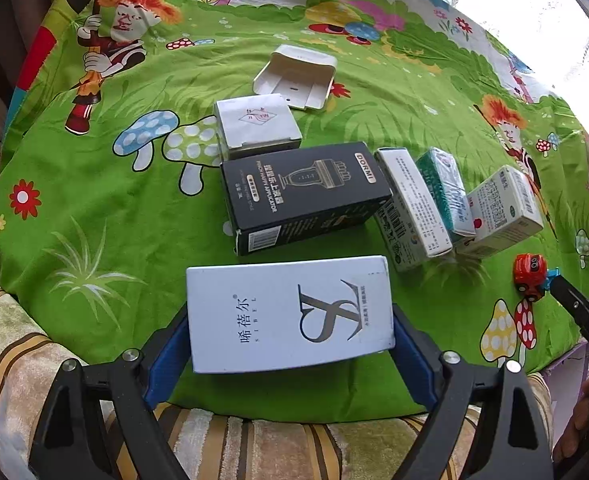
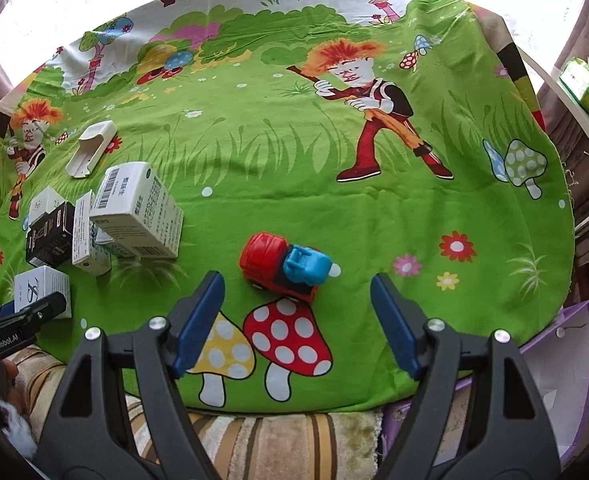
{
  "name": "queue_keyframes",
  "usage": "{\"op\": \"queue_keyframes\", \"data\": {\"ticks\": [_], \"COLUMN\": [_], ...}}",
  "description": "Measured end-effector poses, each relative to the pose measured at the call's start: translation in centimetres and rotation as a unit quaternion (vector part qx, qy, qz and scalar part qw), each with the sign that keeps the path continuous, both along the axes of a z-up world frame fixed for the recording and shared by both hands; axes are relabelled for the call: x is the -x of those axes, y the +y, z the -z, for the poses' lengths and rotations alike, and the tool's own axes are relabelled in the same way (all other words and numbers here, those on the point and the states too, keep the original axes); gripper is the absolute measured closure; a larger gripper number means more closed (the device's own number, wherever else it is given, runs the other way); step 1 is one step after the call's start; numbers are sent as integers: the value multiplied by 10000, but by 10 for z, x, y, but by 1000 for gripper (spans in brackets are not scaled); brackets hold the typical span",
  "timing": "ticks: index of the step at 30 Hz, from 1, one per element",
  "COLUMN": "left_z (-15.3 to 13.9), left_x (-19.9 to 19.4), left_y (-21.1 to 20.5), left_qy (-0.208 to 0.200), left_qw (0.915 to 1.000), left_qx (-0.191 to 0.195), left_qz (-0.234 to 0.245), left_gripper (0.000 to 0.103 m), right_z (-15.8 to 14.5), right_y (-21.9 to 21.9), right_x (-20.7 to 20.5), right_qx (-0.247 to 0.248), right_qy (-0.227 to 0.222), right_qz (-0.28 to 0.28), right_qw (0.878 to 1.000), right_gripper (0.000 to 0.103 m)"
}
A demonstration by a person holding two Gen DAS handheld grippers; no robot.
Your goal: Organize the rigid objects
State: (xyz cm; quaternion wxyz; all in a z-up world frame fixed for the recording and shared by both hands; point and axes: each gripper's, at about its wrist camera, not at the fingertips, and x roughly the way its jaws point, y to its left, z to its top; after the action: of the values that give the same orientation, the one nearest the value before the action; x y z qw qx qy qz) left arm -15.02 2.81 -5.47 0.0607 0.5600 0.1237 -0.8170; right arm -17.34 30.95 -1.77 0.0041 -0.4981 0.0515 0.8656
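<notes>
Two jobs now: your left gripper (image 1: 290, 344) brackets the pale-blue cardboard box (image 1: 290, 312), so square it first, then bring your wide-open right gripper (image 2: 296, 320) toward twelve o'clock over the red-and-blue plastic toy car (image 2: 284, 266).

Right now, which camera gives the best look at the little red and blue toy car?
The right wrist view: the toy car sits large and central, just beyond the open jaws. The left wrist view shows it only small at the right edge, partly behind the other gripper's tip.
</notes>
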Motion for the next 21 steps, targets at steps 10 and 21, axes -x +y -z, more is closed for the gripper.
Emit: {"op": "queue_keyframes", "data": {"ticks": [10, 21], "left_z": [0, -1], "left_x": [-1, -1], "left_y": [0, 0], "left_qy": [50, 51], "left_qw": [10000, 10000], "left_qx": [-46, -59], "left_qz": [-2, -8], "left_gripper": [13, 13], "right_z": [7, 18], "right_y": [33, 37], "right_x": [10, 15], "right_qx": [1653, 1828], "right_qy": [-259, -372], "right_qz": [609, 661], "right_qw": [9840, 9802], "right_gripper": [43, 65]}}
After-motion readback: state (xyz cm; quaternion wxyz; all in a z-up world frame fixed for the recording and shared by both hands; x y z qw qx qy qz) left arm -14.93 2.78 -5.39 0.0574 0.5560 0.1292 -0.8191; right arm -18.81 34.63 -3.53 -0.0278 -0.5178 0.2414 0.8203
